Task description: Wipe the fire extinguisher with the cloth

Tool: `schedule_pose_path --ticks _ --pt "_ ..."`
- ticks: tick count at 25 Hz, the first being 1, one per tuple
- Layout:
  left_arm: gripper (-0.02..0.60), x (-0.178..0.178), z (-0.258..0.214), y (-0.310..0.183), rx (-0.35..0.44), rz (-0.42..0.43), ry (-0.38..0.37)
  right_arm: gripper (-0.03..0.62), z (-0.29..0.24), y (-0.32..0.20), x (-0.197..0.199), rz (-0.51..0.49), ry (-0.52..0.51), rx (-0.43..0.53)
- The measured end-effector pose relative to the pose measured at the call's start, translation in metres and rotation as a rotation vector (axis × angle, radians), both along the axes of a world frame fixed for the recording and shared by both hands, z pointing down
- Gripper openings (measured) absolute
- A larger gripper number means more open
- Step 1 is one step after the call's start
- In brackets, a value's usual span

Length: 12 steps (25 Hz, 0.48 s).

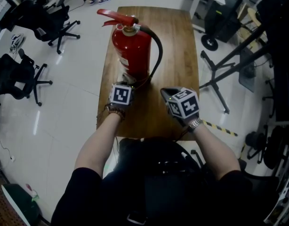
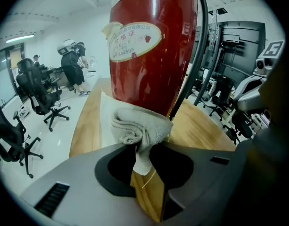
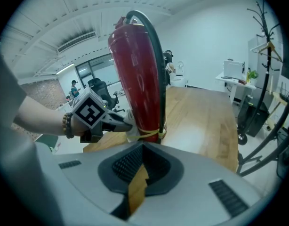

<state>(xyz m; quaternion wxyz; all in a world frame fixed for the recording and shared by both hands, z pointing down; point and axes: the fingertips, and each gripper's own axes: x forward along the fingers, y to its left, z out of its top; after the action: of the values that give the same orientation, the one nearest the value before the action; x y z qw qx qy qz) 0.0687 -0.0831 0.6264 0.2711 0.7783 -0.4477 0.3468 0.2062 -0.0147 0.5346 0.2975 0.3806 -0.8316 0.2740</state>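
A red fire extinguisher (image 1: 132, 51) with a black hose (image 1: 158, 55) stands upright on the wooden table (image 1: 177, 41). My left gripper (image 1: 126, 83) is at its base, shut on a folded grey-white cloth (image 2: 137, 128). The cloth lies against the bottom of the red cylinder (image 2: 151, 46), below the paper label (image 2: 135, 41). My right gripper (image 1: 166, 93) hovers over the table, right of the extinguisher, shut with nothing in it (image 3: 139, 167). The right gripper view shows the extinguisher (image 3: 135, 79), the left gripper's marker cube (image 3: 90, 112) and a bit of cloth (image 3: 130, 127) at the base.
Black office chairs (image 1: 50, 20) stand on the floor left of the table. A dark metal stand with splayed legs (image 1: 229, 74) is on the right, with yellow-black floor tape (image 1: 220, 126) near it. Bare tabletop extends behind and right of the extinguisher.
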Motion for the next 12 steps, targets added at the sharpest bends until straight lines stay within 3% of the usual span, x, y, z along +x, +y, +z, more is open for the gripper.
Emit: schedule_pose_path --ticks 7,12 --pt "0.089 -0.023 -0.033 0.011 0.013 -0.081 0.031 0.023 0.002 -0.003 0.007 -0.012 -0.006 0.003" --pt "0.069 -0.034 -0.094 0.015 0.09 -0.153 0.111 0.023 0.001 -0.004 0.003 -0.036 -0.022 0.01"
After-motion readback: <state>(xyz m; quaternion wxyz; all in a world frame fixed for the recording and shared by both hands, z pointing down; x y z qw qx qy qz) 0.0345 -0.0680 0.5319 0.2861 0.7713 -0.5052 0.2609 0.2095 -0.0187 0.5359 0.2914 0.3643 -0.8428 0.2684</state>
